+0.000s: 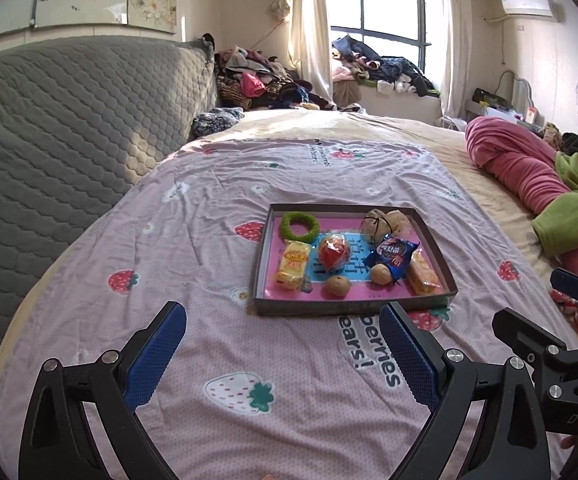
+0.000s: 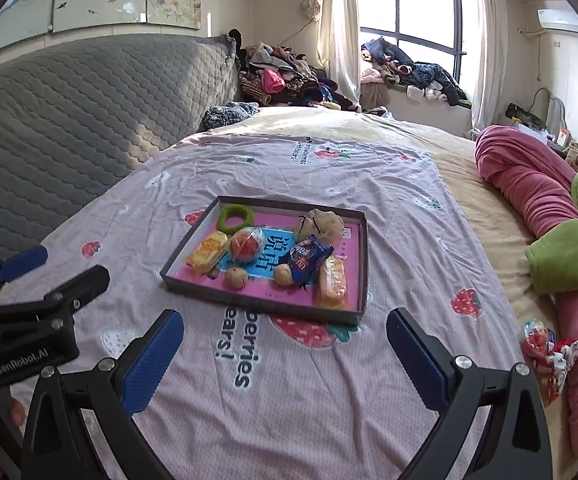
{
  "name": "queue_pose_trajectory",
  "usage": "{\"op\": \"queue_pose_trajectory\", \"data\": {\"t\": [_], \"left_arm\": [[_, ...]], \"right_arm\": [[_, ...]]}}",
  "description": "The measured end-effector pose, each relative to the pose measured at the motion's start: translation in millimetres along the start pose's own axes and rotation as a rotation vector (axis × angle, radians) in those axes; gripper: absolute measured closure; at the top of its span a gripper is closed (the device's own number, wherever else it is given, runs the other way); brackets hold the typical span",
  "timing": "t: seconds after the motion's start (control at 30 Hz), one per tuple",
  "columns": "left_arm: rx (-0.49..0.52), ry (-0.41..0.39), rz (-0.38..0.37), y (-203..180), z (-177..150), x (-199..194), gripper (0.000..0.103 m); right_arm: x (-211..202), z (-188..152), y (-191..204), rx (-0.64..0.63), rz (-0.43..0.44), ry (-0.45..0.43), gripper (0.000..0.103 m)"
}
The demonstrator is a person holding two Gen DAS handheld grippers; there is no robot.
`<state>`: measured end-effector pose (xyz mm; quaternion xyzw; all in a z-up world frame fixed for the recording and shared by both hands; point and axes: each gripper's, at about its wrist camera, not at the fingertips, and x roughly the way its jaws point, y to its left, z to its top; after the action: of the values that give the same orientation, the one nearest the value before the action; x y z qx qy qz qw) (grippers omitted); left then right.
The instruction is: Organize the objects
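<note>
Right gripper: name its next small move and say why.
Probably swing right toward the red-and-white wrapped item lying on the bedsheet outside the tray. The right gripper is open and empty, and that item is the only one not in the tray.

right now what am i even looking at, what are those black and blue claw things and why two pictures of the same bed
There is no robot here: a person holds a two-finger gripper in each hand, and each one carries a camera looking forward along its fingers. One picture comes from the left gripper, the other from the right gripper. The blue strips are their finger pads.

Both are open and hold nothing.

On the strawberry-print sheet lies a shallow tray holding a green ring, a yellow snack pack, a red wrapped ball, a blue packet, an orange pack and some brown round items. A small wrapped item lies outside it, beside the pink blanket.
</note>
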<state>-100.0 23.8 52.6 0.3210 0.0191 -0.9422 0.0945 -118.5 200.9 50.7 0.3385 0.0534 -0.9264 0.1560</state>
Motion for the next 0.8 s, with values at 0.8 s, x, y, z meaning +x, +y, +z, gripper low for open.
{"op": "queue_pose_trajectory", "data": {"t": [0.8], "left_arm": [[0.007,0.031,0.008,4.8,-58.8,-27.1,0.005]], "right_arm": [[-23.2,-51.7,-0.8,0.053,-0.030,0.034,0.001]]}}
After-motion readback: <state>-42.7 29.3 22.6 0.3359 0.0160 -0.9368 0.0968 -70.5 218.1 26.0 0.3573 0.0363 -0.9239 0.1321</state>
